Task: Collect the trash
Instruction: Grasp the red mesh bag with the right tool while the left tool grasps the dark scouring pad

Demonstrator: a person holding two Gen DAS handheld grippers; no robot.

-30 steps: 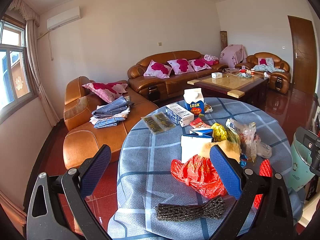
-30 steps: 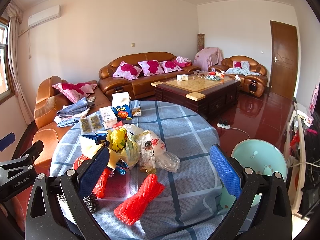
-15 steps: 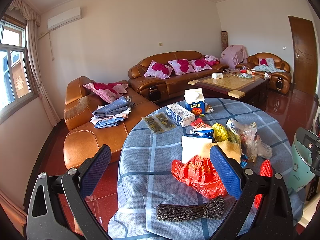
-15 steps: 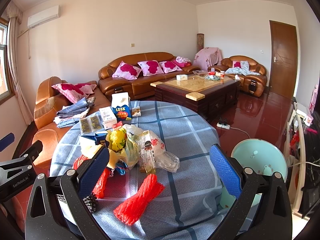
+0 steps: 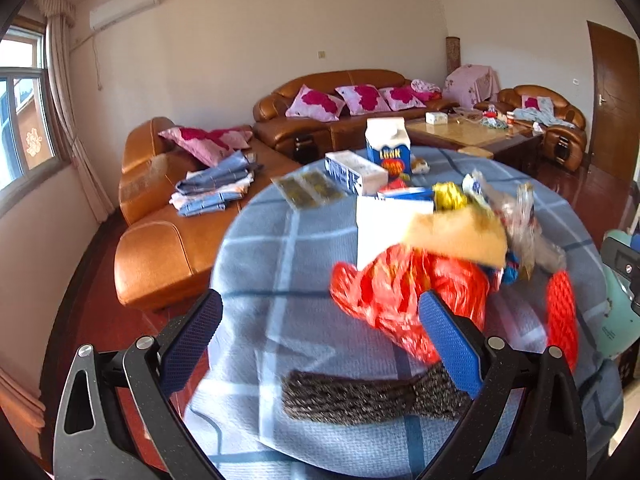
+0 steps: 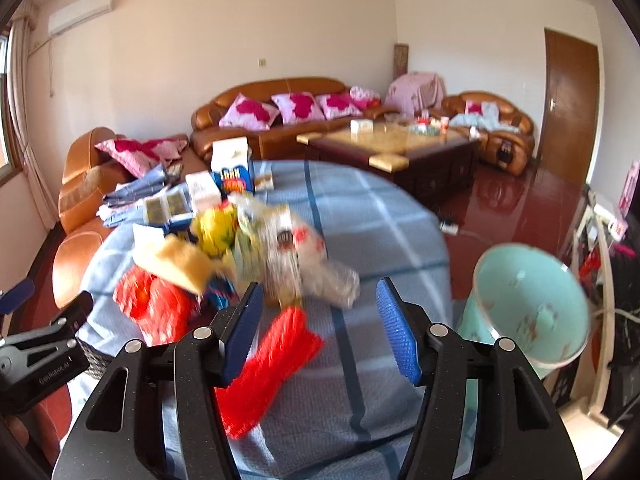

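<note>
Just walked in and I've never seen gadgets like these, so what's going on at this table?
A person is clearing trash off a round table with a handheld gripper in each hand. Neither holds anything yet. The left gripper is open above a dark mesh strip, near a crumpled red plastic bag. The right gripper has its jaws closing, with the red mesh net lying partly between them, not yet pinched. A pale green bin waits beside the table, to the right.

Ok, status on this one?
Left hand-held gripper open, empty. Right hand-held gripper closing, nothing pinched. Red mesh sleeve untouched on table. Nothing blocking.
</note>
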